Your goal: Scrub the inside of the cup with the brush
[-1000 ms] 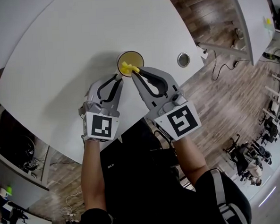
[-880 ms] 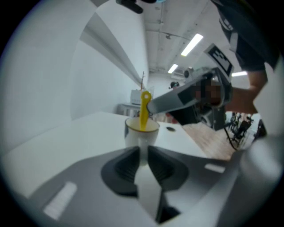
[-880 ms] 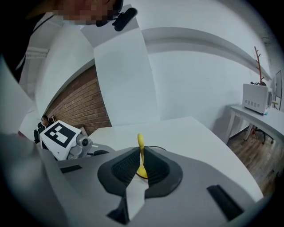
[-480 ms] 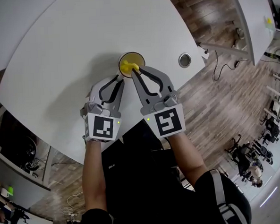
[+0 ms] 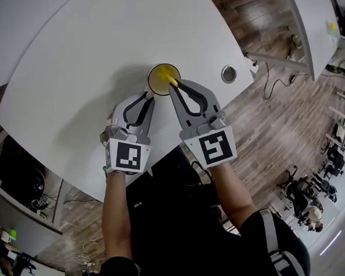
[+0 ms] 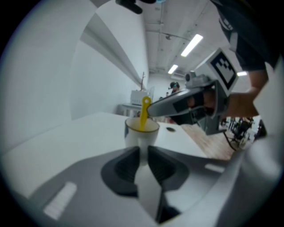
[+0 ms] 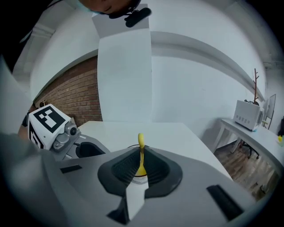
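White curved table over a wood-plank floor carries the cup, which stands upright near the table's near edge. The left gripper has its jaws drawn narrow on what looks like the cup's handle side, steadying it. The right gripper has its jaws clamped on the yellow brush, whose head sits down inside the cup. Scrubbing appears to be under way; the next move likely calls for sweeping the brush round the inner wall while the left grip keeps the cup from turning or tipping.
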The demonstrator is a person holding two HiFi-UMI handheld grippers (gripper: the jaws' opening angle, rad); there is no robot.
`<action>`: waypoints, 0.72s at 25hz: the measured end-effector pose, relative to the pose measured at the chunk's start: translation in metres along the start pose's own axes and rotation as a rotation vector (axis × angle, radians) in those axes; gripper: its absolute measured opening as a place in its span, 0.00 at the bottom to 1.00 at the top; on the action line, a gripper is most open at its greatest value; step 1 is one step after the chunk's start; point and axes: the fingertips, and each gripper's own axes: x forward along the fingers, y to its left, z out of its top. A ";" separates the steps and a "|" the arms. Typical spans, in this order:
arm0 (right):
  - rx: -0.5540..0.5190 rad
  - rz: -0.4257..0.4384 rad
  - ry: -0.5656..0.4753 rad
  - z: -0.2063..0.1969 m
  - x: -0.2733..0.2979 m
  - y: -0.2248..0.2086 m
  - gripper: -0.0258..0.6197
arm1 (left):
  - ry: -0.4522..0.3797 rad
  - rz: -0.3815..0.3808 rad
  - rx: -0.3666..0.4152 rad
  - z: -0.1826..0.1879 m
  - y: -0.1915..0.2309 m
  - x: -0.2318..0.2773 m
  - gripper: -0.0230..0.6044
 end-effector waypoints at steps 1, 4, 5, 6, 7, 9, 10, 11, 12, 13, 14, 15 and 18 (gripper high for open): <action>0.007 0.003 0.004 0.000 -0.002 0.002 0.08 | -0.001 -0.001 -0.001 0.000 0.000 -0.001 0.13; 0.015 0.018 0.017 -0.001 -0.006 0.009 0.08 | -0.001 -0.007 0.005 -0.001 0.001 -0.005 0.13; 0.016 0.024 0.019 -0.002 -0.007 0.010 0.08 | 0.001 -0.006 0.002 -0.001 0.001 -0.004 0.13; 0.018 0.031 0.020 -0.003 -0.007 0.011 0.08 | 0.003 -0.004 -0.002 -0.001 0.001 -0.003 0.13; 0.020 0.038 0.022 -0.004 -0.007 0.012 0.08 | 0.004 -0.002 -0.006 0.000 0.001 -0.001 0.13; 0.025 0.048 0.025 -0.006 -0.007 0.013 0.08 | 0.005 -0.002 -0.007 0.000 0.001 0.003 0.13; 0.026 0.052 0.024 -0.007 -0.007 0.013 0.08 | 0.006 -0.002 -0.006 0.000 0.001 0.004 0.13; 0.028 0.054 0.022 -0.007 -0.007 0.014 0.08 | 0.006 -0.001 -0.004 -0.001 0.001 0.006 0.13; 0.028 0.055 0.020 -0.007 -0.008 0.014 0.08 | 0.007 0.000 -0.002 -0.001 0.000 0.006 0.13; 0.026 0.056 0.019 -0.007 -0.008 0.014 0.08 | 0.009 0.001 -0.001 -0.002 0.000 0.007 0.13; 0.024 0.056 0.019 -0.007 -0.008 0.015 0.08 | 0.012 0.003 -0.002 -0.002 0.000 0.006 0.13; 0.024 0.054 0.018 -0.007 -0.008 0.015 0.08 | 0.015 0.004 -0.005 -0.002 0.000 0.006 0.13; 0.044 0.037 0.014 -0.008 -0.008 0.012 0.08 | 0.018 0.004 -0.015 0.001 -0.001 0.004 0.13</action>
